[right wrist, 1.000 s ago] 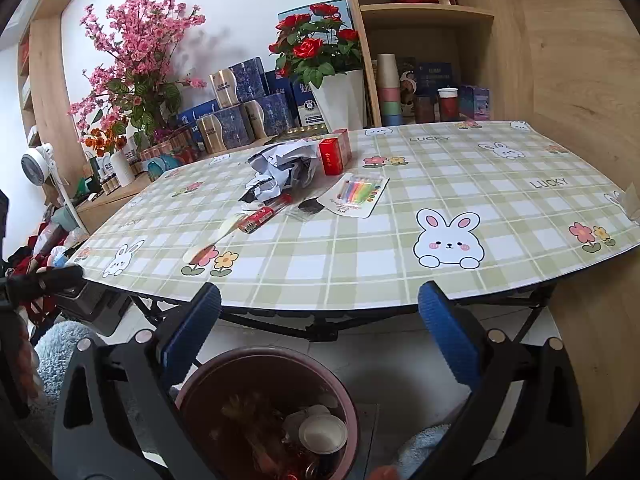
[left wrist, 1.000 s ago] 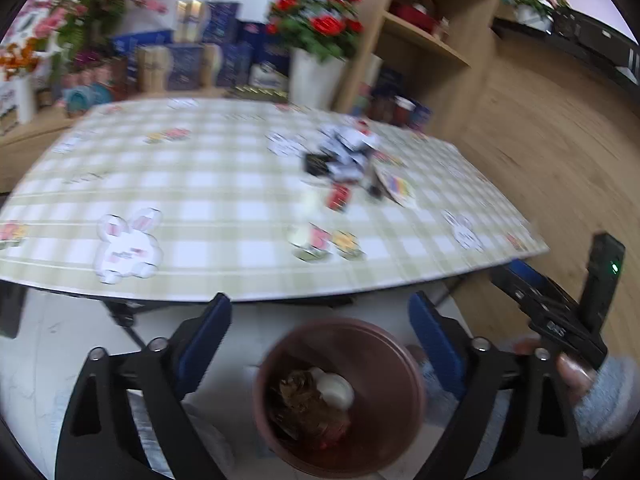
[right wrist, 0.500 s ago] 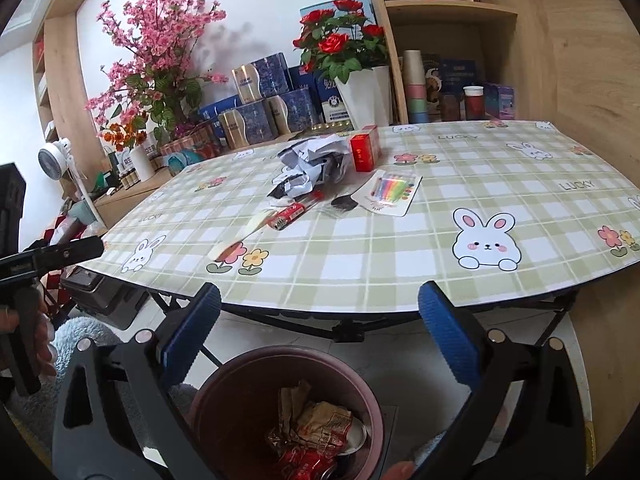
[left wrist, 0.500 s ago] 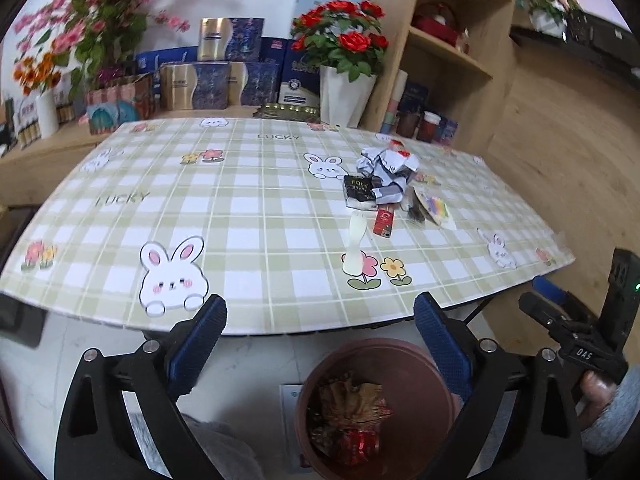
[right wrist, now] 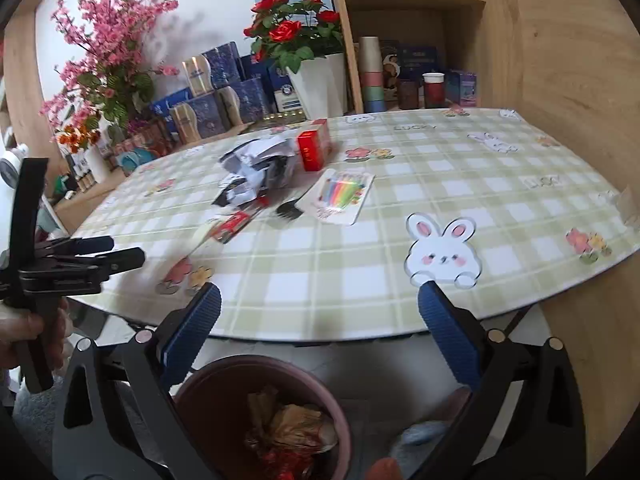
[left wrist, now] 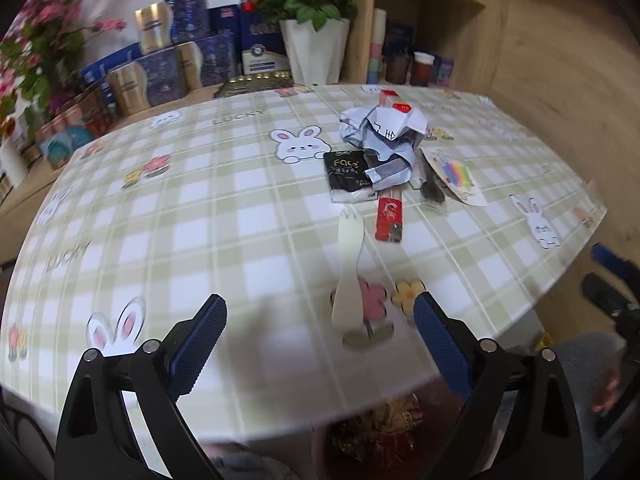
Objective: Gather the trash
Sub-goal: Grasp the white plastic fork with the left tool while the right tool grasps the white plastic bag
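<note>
In the left wrist view the left claw (left wrist: 320, 328) is hovering over the near edge of the table (left wrist: 240, 208), its blue-padded fingers (left wrist: 198, 344) standing wide apart with nothing between them. Just ahead of it a pale plastic spoon (left wrist: 349, 268) is lying flat on the checked cloth, and beyond that the trash is sitting in a loose cluster near the table's middle — a red wrapper (left wrist: 389, 218), a black packet (left wrist: 347, 172), crumpled white paper (left wrist: 384, 130), a black fork (left wrist: 430, 186) and a card of coloured candles (left wrist: 456, 174). Under the table edge the contents of a brown bin (left wrist: 372, 436) are showing, and at the far right the right claw (left wrist: 612, 280) is appearing, blurred, with a hand below it. In the right wrist view the right claw (right wrist: 320, 328) is hanging lower, off the table's front edge and directly above the brown bin (right wrist: 208, 392) on the floor, which is holding crumpled wrappers; its fingers are spread wide and empty. The trash pile is lying well ahead on the cloth, with a red box (right wrist: 314, 148) standing beside the crumpled paper (right wrist: 256, 160). At the left a hand (right wrist: 28, 332) is gripping the handle of the left claw (right wrist: 120, 252), held level and pointing across toward the table.
</note>
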